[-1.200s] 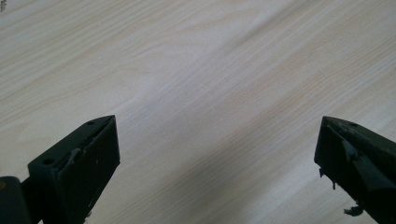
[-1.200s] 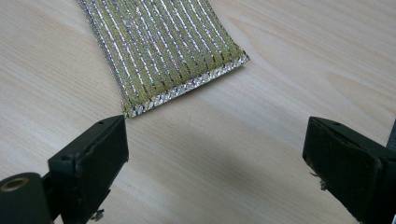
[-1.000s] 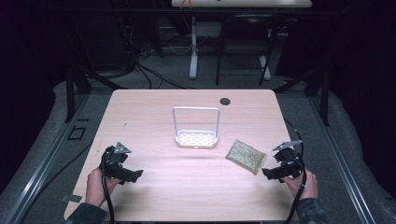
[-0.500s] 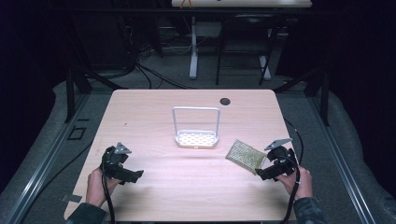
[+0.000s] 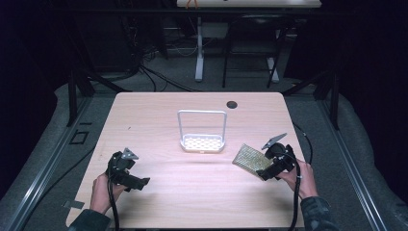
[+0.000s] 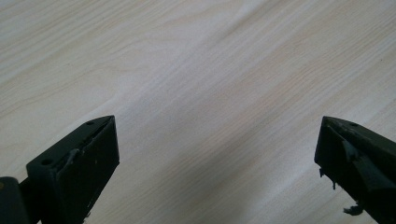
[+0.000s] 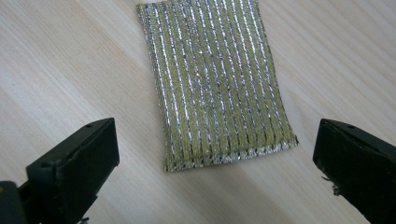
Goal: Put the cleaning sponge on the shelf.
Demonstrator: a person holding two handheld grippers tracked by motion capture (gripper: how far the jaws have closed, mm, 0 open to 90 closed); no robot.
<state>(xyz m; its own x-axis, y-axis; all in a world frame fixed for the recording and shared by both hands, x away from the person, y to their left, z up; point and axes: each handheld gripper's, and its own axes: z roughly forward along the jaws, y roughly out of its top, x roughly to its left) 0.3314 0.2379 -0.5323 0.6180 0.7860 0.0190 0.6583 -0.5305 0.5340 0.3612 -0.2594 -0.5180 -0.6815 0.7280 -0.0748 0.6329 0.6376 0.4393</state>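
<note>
Black jaws of the right gripper (image 7: 215, 163) stand wide apart and grasp nothing, one at the lower left and one at the lower right of the right gripper view. Between them and just ahead lies a scouring pad (image 7: 217, 81), yellow-green with silver threads running lengthwise, flat on the pale wood tabletop (image 7: 60, 60). Its near short edge sits in the gap between the jaw tips, a little closer to the left jaw, and the pad runs away toward the top centre of that frame. Neither jaw touches it.

In the high view the right gripper (image 5: 272, 166) is at the lower right of the tabletop (image 5: 154, 120), held by a hand (image 5: 299, 177), with the scouring pad (image 5: 251, 158) just to its left, toward the centre of the frame.

Released as well, the left gripper (image 6: 215, 163) shows its two jaws far apart at the bottom corners of the left gripper view, with bare wood grain between and beyond them. In the high view the left gripper (image 5: 131, 177) sits at the lower left of the tabletop, well apart from the pad, held by the other hand (image 5: 101, 191).

Near the centre of the tabletop stands a small white rack (image 5: 202, 142) with a perforated base and a tall looped frame, up and left of the pad. A dark round hole (image 5: 232, 104) marks the far edge.
</note>
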